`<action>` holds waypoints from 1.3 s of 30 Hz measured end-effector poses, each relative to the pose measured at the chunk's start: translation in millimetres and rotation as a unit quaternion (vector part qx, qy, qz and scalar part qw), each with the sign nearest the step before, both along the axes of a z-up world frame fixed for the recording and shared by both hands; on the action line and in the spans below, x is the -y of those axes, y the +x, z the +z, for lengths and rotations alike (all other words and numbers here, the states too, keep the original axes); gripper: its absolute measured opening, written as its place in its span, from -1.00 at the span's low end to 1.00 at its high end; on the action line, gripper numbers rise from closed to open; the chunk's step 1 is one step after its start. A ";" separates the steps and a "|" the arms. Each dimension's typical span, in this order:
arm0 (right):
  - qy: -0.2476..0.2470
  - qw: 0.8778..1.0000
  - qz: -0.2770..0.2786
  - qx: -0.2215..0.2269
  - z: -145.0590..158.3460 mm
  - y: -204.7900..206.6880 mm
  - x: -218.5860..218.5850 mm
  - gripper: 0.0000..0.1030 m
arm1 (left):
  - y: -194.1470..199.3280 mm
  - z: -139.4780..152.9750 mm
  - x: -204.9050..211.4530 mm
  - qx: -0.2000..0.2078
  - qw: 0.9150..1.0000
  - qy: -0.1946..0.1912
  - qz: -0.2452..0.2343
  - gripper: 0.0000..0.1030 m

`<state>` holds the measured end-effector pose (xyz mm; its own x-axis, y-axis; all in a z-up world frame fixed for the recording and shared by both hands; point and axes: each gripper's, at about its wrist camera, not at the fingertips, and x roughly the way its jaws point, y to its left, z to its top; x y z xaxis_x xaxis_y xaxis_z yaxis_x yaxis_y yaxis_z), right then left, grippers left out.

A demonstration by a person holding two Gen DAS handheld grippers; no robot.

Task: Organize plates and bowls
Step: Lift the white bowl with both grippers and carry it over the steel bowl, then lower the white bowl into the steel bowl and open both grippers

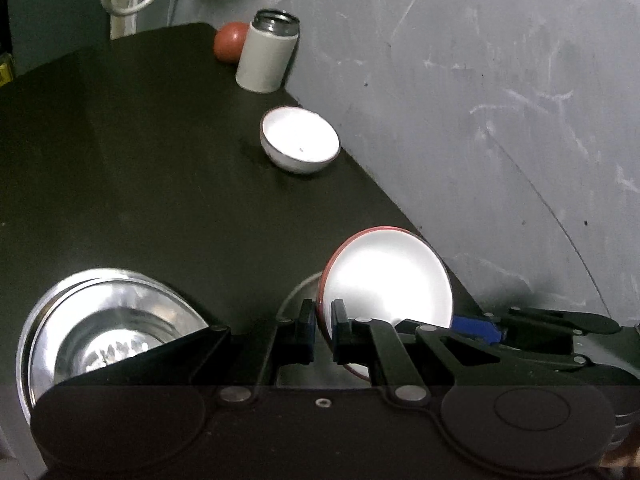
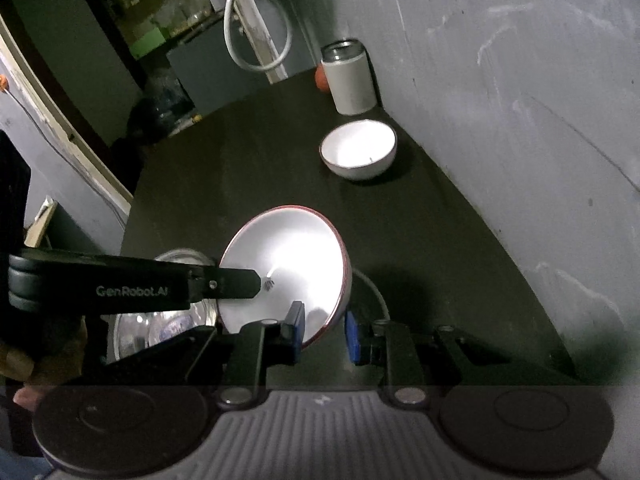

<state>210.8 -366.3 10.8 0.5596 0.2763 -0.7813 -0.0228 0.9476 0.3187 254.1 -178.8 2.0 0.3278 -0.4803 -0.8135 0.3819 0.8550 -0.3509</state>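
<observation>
A white bowl with a red rim (image 1: 388, 276) hangs tilted above the dark table, and my left gripper (image 1: 324, 326) is shut on its rim. In the right wrist view the same bowl (image 2: 288, 256) faces the camera, with the left gripper's finger (image 2: 236, 280) lying across it from the left. My right gripper (image 2: 325, 334) is open and straddles the bowl's lower rim, one blue pad inside and one outside. A smaller white bowl (image 2: 358, 150) stands upright near the wall. Stacked steel bowls (image 1: 112, 328) sit at the lower left.
A grey open-topped flask (image 2: 350, 80) and a red ball (image 1: 230, 46) stand at the table's far corner by the grey wall (image 2: 520, 120). A pale curved rim (image 2: 378, 290) shows on the table under the held bowl. A white cable loop (image 2: 256, 40) hangs beyond the table.
</observation>
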 end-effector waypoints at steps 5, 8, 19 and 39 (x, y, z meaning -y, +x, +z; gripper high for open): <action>-0.007 1.000 0.009 -0.020 -5.4 -6.4 -1.8 -0.52 | -3.5 -6.0 2.2 -0.014 1.000 0.006 -0.005 -0.85; -0.014 0.999 0.018 -0.030 -8.3 -8.7 -4.8 -0.52 | -3.8 -10.6 2.9 -0.030 0.999 0.012 -0.002 -0.85; -0.021 0.998 0.032 -0.048 -13.1 -7.8 -6.5 -0.47 | -6.4 -24.5 2.7 -0.073 0.997 0.026 0.006 -0.84; -0.011 0.997 0.041 -0.059 -21.4 -3.9 -5.8 -0.42 | -1.2 -37.5 14.3 -0.094 0.994 0.048 0.009 -0.81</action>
<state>206.9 -360.5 -10.6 0.4387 0.2995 -0.8472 -0.0642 0.9509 0.3029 252.9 -193.1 -35.4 0.1733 -0.3929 -0.9031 0.3023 0.8939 -0.3309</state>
